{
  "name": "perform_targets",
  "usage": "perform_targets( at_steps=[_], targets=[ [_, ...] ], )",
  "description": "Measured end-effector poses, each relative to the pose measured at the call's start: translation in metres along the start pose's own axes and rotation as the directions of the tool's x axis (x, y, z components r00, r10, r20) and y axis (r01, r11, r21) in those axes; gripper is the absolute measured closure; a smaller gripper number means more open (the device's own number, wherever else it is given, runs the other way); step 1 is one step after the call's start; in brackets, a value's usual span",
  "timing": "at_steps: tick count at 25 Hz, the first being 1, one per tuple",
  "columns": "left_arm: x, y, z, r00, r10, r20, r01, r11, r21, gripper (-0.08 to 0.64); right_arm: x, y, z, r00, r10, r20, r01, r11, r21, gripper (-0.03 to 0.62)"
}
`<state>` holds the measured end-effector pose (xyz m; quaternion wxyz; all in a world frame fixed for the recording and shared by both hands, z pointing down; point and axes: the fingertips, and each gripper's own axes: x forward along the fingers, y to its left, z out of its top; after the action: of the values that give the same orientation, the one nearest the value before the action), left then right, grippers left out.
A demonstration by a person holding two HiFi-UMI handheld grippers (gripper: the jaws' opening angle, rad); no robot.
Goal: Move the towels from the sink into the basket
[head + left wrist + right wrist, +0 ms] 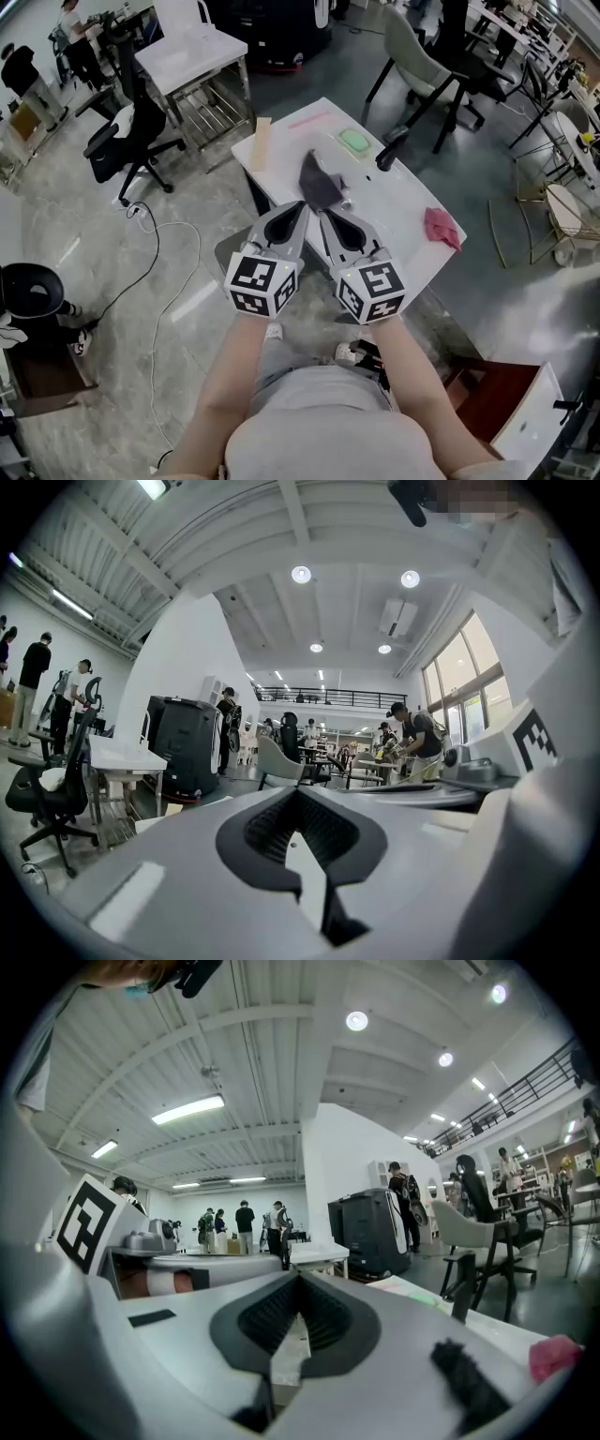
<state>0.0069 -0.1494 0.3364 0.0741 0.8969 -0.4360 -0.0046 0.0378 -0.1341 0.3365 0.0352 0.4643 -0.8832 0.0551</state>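
Observation:
A dark grey towel (319, 184) lies crumpled on the white table (394, 211), just past the tips of both grippers in the head view. A pink towel (442, 228) lies near the table's right edge and shows low at the right of the right gripper view (553, 1357). My left gripper (300, 206) (298, 791) and right gripper (322, 216) (298, 1275) are held side by side, pointing level over the table's near edge. Both are shut, with nothing between their jaws. The grey towel is hidden in both gripper views.
On the table lie a green pad (356, 141), a wooden strip (261, 142) and a black faucet-like piece (389, 148). A gold wire basket (570, 221) stands on the floor at the right. Office chairs (131, 141) and other tables surround the table.

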Motion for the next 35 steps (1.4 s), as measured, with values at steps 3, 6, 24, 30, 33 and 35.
perform_targets(
  at_steps=[3,6,24,30,33,35],
  targets=[
    [0.006,-0.012,-0.001,1.0,-0.009,0.0,0.009,1.0,-0.001,0.557,-0.01,-0.01,0.001,1.0,-0.008,0.005,0.008,1.0,0.002,0.575],
    [0.014,-0.024,-0.001,1.0,-0.019,-0.002,0.019,1.0,-0.001,0.557,-0.018,-0.02,0.002,1.0,-0.014,0.008,0.014,1.0,0.007,0.575],
    [0.059,-0.102,-0.012,0.995,-0.102,-0.003,0.102,0.995,-0.003,0.557,-0.084,-0.086,-0.004,0.993,-0.114,0.016,0.114,0.993,0.004,0.575],
    [0.076,-0.128,-0.016,0.99,-0.14,-0.011,0.14,0.99,-0.005,0.557,-0.109,-0.121,-0.007,0.984,-0.18,0.021,0.179,0.983,0.03,0.575],
    [0.085,-0.14,-0.02,0.987,-0.16,-0.016,0.16,0.987,-0.005,0.557,-0.122,-0.141,-0.013,0.977,-0.214,0.014,0.213,0.976,0.042,0.575],
    [0.09,-0.148,-0.024,0.985,-0.174,-0.02,0.173,0.985,-0.009,0.557,-0.129,-0.154,-0.019,0.971,-0.238,0.005,0.237,0.97,0.053,0.575]
  ],
)
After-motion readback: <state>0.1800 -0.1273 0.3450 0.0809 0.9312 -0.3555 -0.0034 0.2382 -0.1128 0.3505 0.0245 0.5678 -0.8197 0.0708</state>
